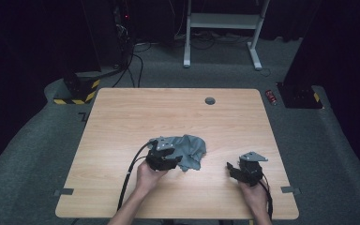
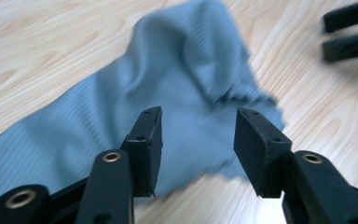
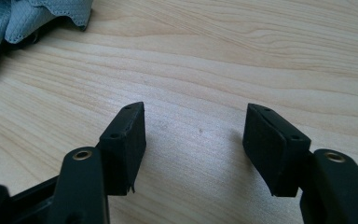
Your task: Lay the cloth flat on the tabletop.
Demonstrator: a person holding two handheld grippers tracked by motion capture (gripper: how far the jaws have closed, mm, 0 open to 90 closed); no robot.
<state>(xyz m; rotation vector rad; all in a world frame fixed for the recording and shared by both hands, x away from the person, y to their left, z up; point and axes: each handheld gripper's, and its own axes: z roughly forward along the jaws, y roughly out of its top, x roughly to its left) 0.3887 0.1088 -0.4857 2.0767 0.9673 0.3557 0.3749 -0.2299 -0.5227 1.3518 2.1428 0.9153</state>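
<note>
Crumpled grey cloth (image 1: pixel 183 149) near the middle of the wooden table (image 1: pixel 122 117), a little toward the person's edge, well clear of all four table edges. Left gripper (image 1: pixel 176 161) at the cloth's near-left side, body over the fabric's edge in the high view; jaws parted in the left gripper view, fabric (image 2: pixel 135 107) lying under and beyond the gap, pads pressing on nothing, so no hold on it. Cloth's wavy hem (image 2: pixel 256 100) just past the right-hand jaw there, bare wood right beside it. Right gripper (image 1: pixel 229 168) to the right of the cloth, apart from it, near the table's front-right part; jaws standing open over bare wood (image 3: pixel 196 130), nothing between them. Corner of the cloth (image 3: pixel 9 23) at the upper left of the right gripper view, a stitched edge lifted slightly off the wood. Broad bare surface beyond the cloth up to the small round grommet (image 1: pixel 210 101) near the far edge, and open wood left of the cloth too
</note>
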